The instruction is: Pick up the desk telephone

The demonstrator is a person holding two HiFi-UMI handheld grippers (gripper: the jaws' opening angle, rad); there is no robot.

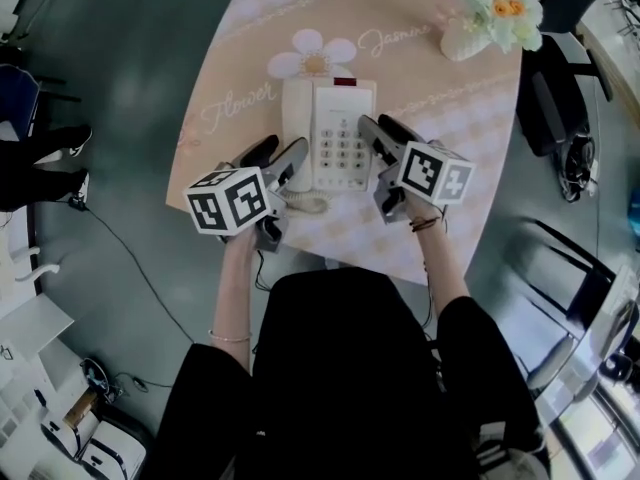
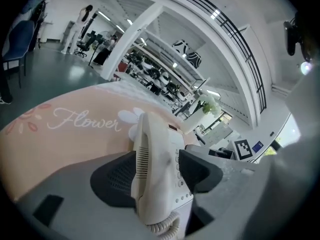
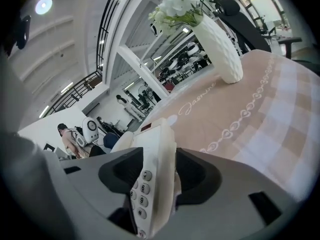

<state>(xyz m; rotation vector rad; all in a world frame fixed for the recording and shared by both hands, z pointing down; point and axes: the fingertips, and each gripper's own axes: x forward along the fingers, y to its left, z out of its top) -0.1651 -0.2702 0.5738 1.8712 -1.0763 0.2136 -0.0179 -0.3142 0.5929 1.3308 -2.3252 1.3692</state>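
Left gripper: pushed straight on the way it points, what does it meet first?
The handset on the desk telephone, probably: it stands between the open jaws of the left gripper, directly in its line. How far off contact is, the views don't settle.

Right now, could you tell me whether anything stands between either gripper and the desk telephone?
Nothing visible does. The open jaws of the left gripper straddle the handset, and those of the right gripper straddle the keypad edge of the desk telephone. The flower vase stands well clear at the far corner.
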